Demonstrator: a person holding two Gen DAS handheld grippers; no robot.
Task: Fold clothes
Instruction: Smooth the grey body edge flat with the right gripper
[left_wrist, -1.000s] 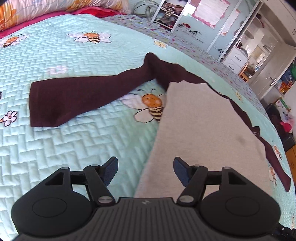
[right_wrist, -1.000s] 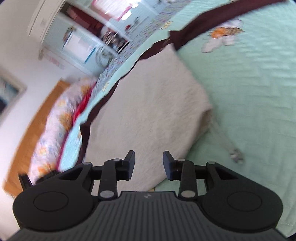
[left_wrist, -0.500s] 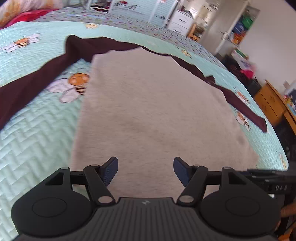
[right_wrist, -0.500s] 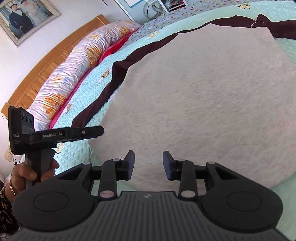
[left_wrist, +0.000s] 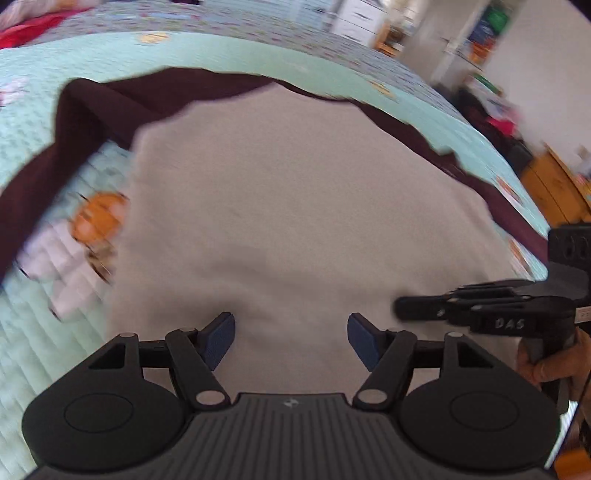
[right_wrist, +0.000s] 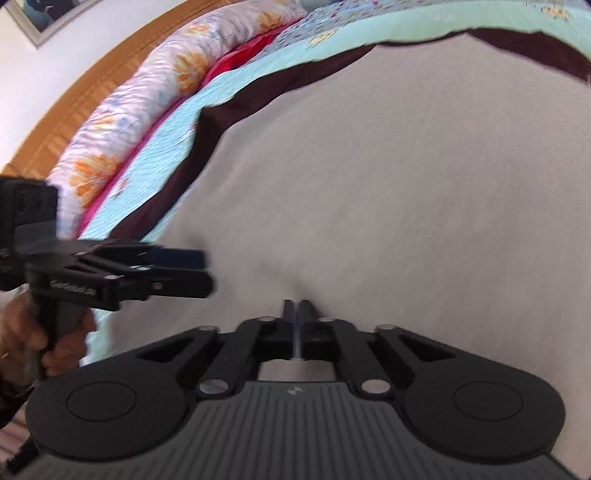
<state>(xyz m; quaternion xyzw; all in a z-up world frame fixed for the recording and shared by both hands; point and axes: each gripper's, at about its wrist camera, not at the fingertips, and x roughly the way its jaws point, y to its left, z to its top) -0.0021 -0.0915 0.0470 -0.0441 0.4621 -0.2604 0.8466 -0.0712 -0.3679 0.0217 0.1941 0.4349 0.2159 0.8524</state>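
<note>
Your beige garment (left_wrist: 295, 206) with dark maroon sleeves (left_wrist: 122, 99) lies spread flat on the turquoise bee-print quilt (left_wrist: 44, 66). Your left gripper (left_wrist: 291, 338) hangs over its near hem with jaws apart, nothing between them. Your right gripper (right_wrist: 296, 310) has its jaws closed, pinching the beige cloth, which puckers at the tips.

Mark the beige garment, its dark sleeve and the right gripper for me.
beige garment (left_wrist: 295, 206): left wrist view, middle of the flat body.
dark sleeve (left_wrist: 33, 184): left wrist view, mid-length, on the quilt.
right gripper (right_wrist: 296, 308): right wrist view, shut fingertips at the cloth's near edge.
</note>
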